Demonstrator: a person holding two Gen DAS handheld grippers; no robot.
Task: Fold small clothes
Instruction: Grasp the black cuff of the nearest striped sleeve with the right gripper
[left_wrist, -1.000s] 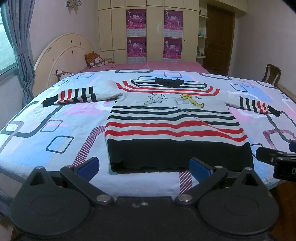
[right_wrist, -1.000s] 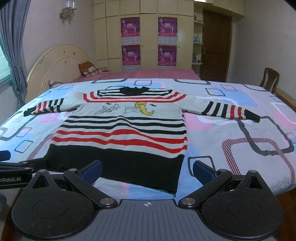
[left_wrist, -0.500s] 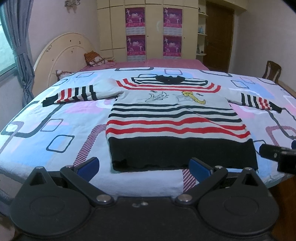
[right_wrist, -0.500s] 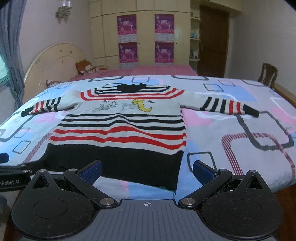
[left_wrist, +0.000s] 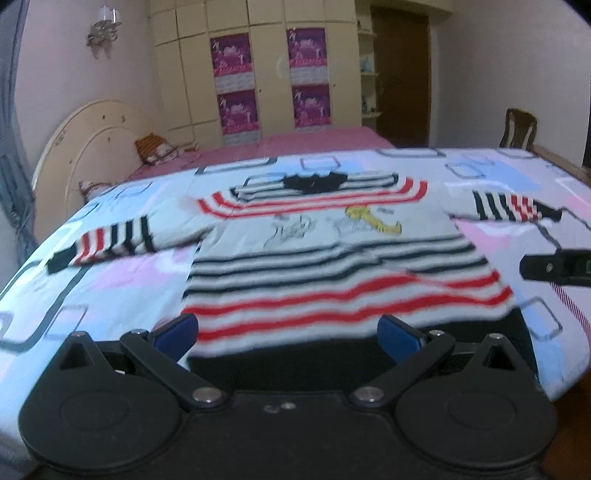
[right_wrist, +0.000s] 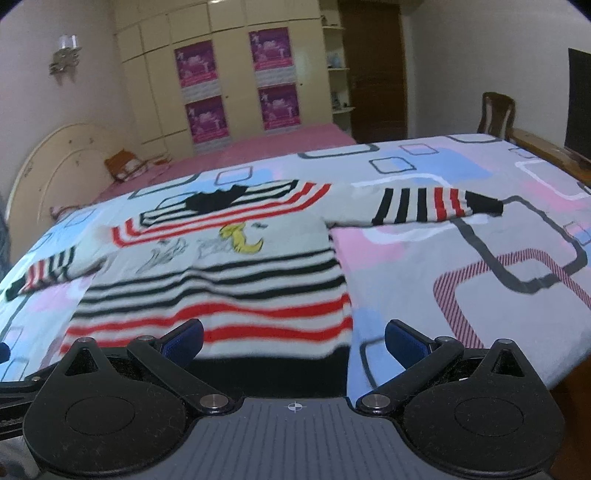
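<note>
A small striped sweater (left_wrist: 332, 258) lies flat on the bed, front up, sleeves spread to both sides, black hem nearest me; it also shows in the right wrist view (right_wrist: 229, 280). My left gripper (left_wrist: 288, 332) is open and empty, its blue-padded fingers wide apart just above the hem's left half. My right gripper (right_wrist: 293, 338) is open and empty over the hem's right corner. The right gripper's body (left_wrist: 554, 266) shows at the right edge of the left wrist view. Both views are motion-blurred.
The bed (right_wrist: 480, 258) has a patterned sheet with squares. A pink blanket (left_wrist: 295, 144) and a rounded headboard (left_wrist: 92, 140) lie beyond. A wooden chair (right_wrist: 496, 114) stands at the far right, cupboards with posters (left_wrist: 273, 81) at the back.
Both grippers have moved forward and lower over the sweater's hem, which now sits partly under their fingers. The sweater has not moved. Both stay open.
</note>
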